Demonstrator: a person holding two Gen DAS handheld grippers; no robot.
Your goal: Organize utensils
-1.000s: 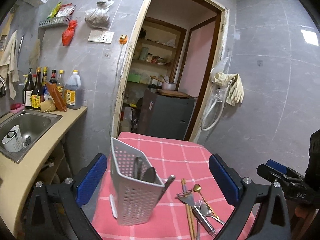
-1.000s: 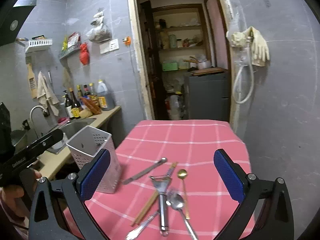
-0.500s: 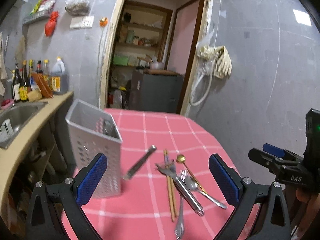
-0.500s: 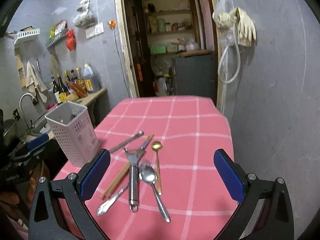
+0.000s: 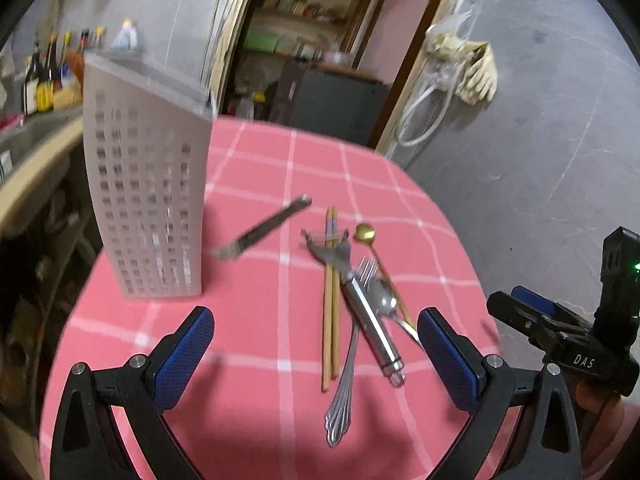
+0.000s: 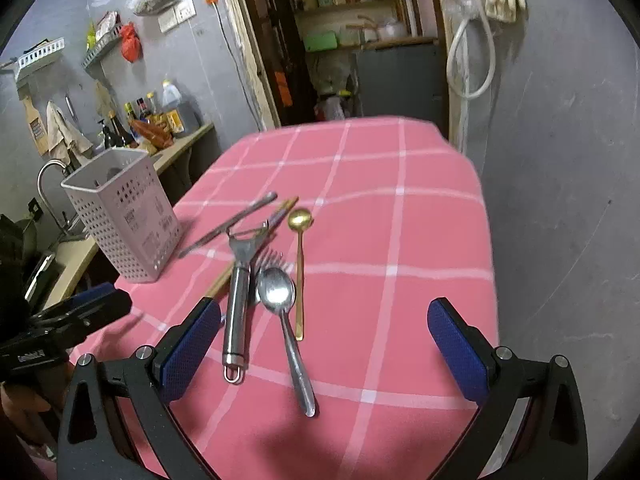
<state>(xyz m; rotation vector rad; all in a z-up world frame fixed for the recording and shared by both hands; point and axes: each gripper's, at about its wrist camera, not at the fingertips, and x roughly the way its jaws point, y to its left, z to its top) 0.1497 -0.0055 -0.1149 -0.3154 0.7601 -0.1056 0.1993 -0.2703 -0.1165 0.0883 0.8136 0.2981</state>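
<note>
Descent of both wide-open tools is noted: the left gripper (image 5: pixel 312 354) and right gripper (image 6: pixel 324 346) now hang lower and closer over the pink checked tablecloth (image 6: pixel 420 240); nothing is held, so picking is judged imminent. Steel spoon (image 6: pixel 280 300), steel peeler (image 6: pixel 237 300), wooden chopsticks (image 5: pixel 330 300) lie mid-cloth. White perforated plastic holder (image 5: pixel 148 200) stands at the left edge; its interior is shown only by the right view.

Grey tiled walls (image 6: pixel 560 160) surround a pink checked tablecloth (image 6: pixel 400 240); a far open doorway (image 6: pixel 352 40) shows shelves; a counter (image 6: pixel 180 144) with bottles stands left.
</note>
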